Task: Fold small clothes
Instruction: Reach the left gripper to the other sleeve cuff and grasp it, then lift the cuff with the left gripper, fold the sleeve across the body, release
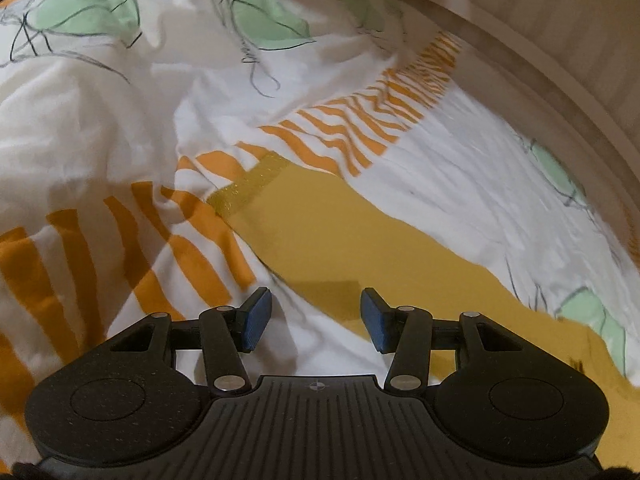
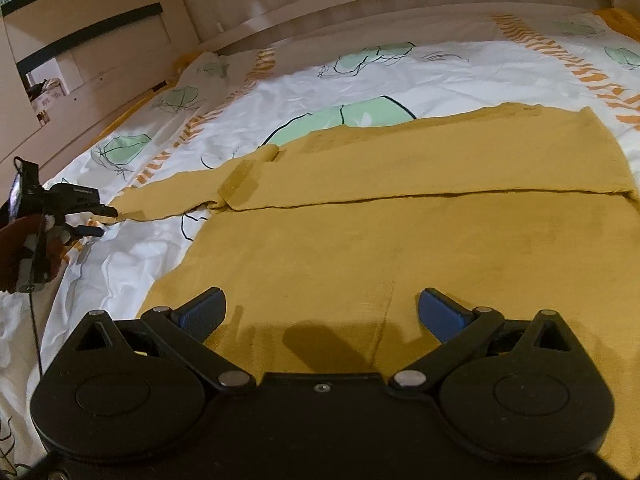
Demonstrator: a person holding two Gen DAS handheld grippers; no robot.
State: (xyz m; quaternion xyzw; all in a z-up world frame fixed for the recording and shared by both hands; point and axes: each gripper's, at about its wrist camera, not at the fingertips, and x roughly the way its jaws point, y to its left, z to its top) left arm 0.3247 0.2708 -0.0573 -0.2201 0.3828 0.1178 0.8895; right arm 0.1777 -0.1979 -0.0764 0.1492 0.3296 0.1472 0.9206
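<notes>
Bedding w/ green leaf shapes and orange stripes covers the bed (image 2: 400,76), pale wooden frame running along the far side. Mustard garment (image 2: 400,248) lies spread flat on it, one panel already folded over so its edge makes a long straight line across the middle, and a sleeve (image 2: 168,200) trails out to the left. My right gripper (image 2: 322,312) hovers just above the near hem, jaws wide apart, nothing btwn them. My left gripper (image 1: 316,318) is about half open, also empty, pointing down over the sleeve strip where the ribbed cuff (image 1: 250,188) shows; in the right wrist view its tips sit just beside the sleeve end. Next step, as I judge it: fold the sleeve in over the body. To do it well I'd pinch only the cuff's top layer, not the duvet cover underneath, lift it a bit, carry it across so it lands parallel w/ the fold line. Right side should pin the hem so the body doesn't drag. Fabric looks soft, prob bunches easily, so go slow.
</notes>
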